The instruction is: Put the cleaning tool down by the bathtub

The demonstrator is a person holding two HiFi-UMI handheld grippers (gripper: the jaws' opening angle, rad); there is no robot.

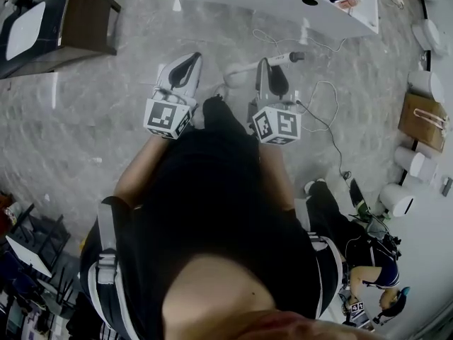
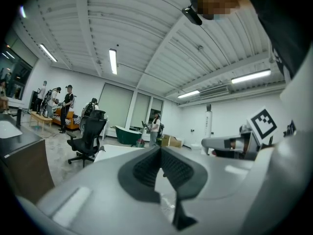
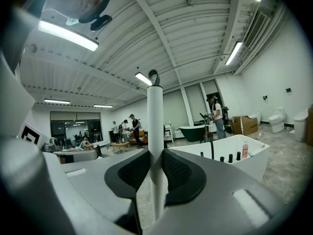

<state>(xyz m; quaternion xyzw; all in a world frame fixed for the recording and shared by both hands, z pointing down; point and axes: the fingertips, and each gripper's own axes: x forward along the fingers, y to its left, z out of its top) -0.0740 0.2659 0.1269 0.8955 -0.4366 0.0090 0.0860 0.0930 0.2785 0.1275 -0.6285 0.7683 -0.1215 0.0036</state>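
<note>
The cleaning tool (image 1: 249, 66) is a long white rod with a round white head at one end and a dark tip at the other, held level over the floor. My right gripper (image 1: 267, 68) is shut on its shaft. In the right gripper view the rod (image 3: 155, 111) stands upright between the pads. The white bathtub (image 1: 333, 9) lies just beyond, and in the right gripper view the bathtub (image 3: 254, 156) is ahead to the right, with bottles on its rim. My left gripper (image 1: 190, 61) hangs beside the right one, shut and holding nothing, its jaws (image 2: 160, 150) meeting at the tips.
A dark cabinet with a white basin (image 1: 85, 16) stands at the far left. A thin cable (image 1: 322, 115) trails over the floor. White fixtures (image 1: 423, 83) and a brown bag (image 1: 422, 121) line the right side. Another person (image 1: 371, 261) crouches at lower right. An office chair (image 2: 88, 138) stands at left.
</note>
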